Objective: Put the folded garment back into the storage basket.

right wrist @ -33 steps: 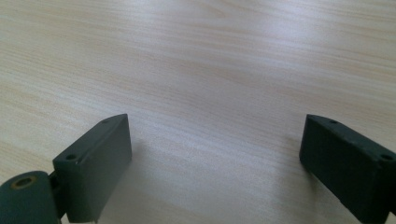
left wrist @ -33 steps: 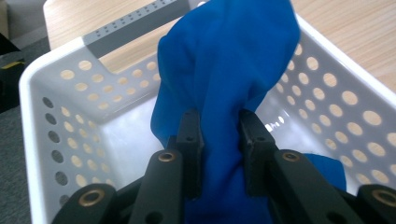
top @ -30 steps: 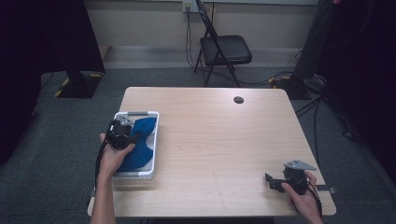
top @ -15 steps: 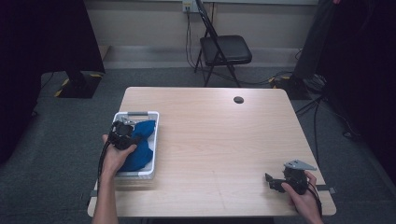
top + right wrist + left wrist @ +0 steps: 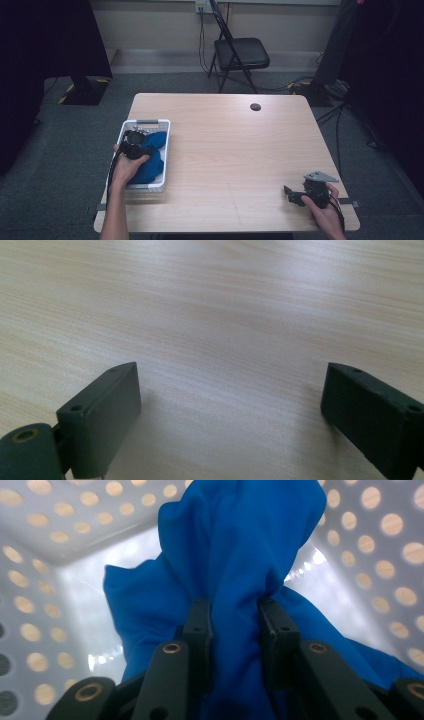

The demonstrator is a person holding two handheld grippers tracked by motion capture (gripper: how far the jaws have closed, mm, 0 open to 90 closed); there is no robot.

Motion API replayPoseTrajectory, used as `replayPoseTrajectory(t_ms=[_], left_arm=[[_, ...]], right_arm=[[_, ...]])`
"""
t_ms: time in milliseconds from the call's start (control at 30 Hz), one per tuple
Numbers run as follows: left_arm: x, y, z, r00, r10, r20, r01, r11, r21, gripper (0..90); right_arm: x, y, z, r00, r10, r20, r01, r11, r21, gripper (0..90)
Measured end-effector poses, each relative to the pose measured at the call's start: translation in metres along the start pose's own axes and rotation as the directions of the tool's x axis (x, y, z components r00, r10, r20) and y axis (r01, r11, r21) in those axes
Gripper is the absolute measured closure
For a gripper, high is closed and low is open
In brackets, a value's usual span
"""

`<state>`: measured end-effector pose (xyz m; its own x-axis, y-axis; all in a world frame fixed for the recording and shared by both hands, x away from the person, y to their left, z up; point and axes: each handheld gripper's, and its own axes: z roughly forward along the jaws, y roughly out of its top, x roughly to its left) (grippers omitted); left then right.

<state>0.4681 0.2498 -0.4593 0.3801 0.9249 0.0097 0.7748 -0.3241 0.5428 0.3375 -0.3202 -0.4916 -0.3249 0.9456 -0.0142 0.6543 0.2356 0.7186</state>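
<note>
A white perforated basket [image 5: 145, 121] sits at the table's left side with a blue cloth [image 5: 152, 165] bunched inside. My left gripper [image 5: 134, 139] reaches down into the basket from the near side. In the left gripper view its jaws [image 5: 235, 610] stand close together, both pads pressing a raised fold of the blue cloth [image 5: 240, 540]. They have just been opening slightly, with the fold still between them, and the basket's dotted wall [image 5: 50, 530] shows behind. My right gripper [image 5: 290, 192] lies at the near right of the table, its jaws [image 5: 230, 395] wide open over bare wood.
The wooden table [image 5: 225, 150] has a small dark round disc [image 5: 255, 106] near its far edge. A black folding chair [image 5: 240, 55] stands behind the table on grey carpet. Cables run along the floor at the back right.
My left gripper has sunk a little into the basket with the blue cloth in its jaws. The right gripper has stayed where it was.
</note>
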Motion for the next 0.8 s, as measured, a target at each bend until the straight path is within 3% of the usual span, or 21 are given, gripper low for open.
replayPoseTrajectory(t_ms=[167,267,367,400,633,800], left_arm=[[0.002,0.001,0.003,0.9994,-0.025,0.024,0.024,0.9997,0.007,68.4],[0.001,0.001,0.004,0.9994,-0.019,0.029,0.019,0.9998,0.003,67.1],[0.003,-0.001,0.005,0.9928,-0.039,0.114,0.039,0.9992,0.002,66.5],[0.004,-0.002,0.005,0.9918,-0.041,0.121,0.041,0.9992,-0.001,65.7],[0.004,-0.002,0.008,0.9963,-0.028,0.081,0.029,0.9995,-0.014,53.9],[0.007,-0.001,0.011,0.9949,-0.036,0.094,0.038,0.9989,-0.026,42.5]], right_arm=[[0.0,0.0,0.0,1.0,0.0,0.0,0.0,1.0,0.0,8.0],[0.0,0.0,0.0,1.0,0.0,0.0,0.0,1.0,0.0,7.9],[0.0,0.0,0.0,1.0,0.0,0.0,0.0,1.0,0.0,7.9],[0.0,0.0,0.0,1.0,0.0,0.0,0.0,1.0,0.0,7.9],[0.0,0.0,0.0,1.0,0.0,0.0,0.0,1.0,0.0,7.9],[0.0,0.0,0.0,1.0,0.0,0.0,0.0,1.0,0.0,7.9]])
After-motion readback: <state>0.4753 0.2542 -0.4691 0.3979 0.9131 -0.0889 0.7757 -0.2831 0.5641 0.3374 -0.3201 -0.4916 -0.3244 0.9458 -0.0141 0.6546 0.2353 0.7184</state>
